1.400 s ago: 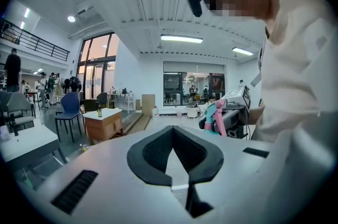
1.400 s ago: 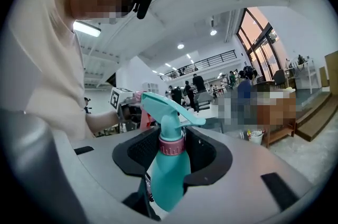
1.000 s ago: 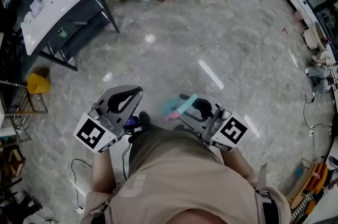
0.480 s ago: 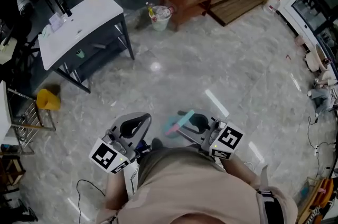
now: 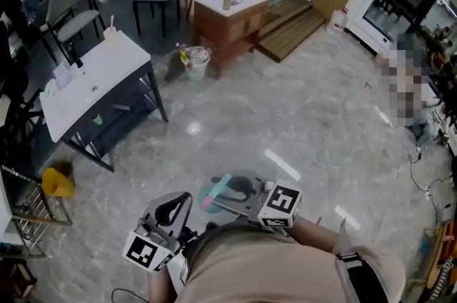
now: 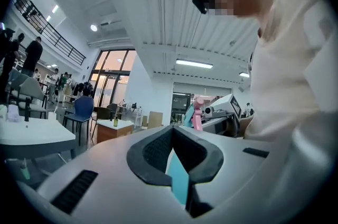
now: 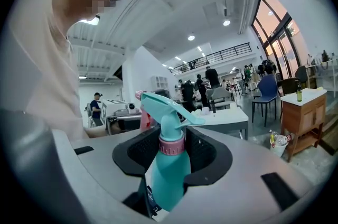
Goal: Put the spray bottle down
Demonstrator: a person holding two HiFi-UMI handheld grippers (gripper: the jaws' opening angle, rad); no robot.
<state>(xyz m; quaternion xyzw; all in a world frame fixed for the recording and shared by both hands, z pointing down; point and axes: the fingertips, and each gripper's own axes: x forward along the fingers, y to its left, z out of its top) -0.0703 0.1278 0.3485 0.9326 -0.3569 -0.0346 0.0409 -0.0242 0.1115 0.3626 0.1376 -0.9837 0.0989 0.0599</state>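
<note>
Progress on the task is nil so far: the spray bottle (image 7: pixel 166 178) has not been set down. It sits in the right gripper (image 7: pixel 171 138), carried low in front of the person's body above the bare stone floor (image 5: pixel 307 116), with nothing under it to rest on.

What is left, in my judgement, is everything: reach a place to put it, lower it until its base rests there, and let go. The nearest candidates are a white surface (image 5: pixel 93 76) off to the left and a wooden cabinet (image 5: pixel 230 12) further ahead. Both are well apart from the bottle, and I cannot tell which is meant.

The right gripper's jaws stand moderately apart, their dark pads pressing the teal body from both sides just below the pink collar. The trigger head sticks out past the jaws and the bottle leans slightly in the grip.

The left gripper (image 6: pixel 171 136) is drawn together to a narrow slit and holds nothing. Only a thin teal strip shows in the gap, probably part of the gripper itself.
</note>
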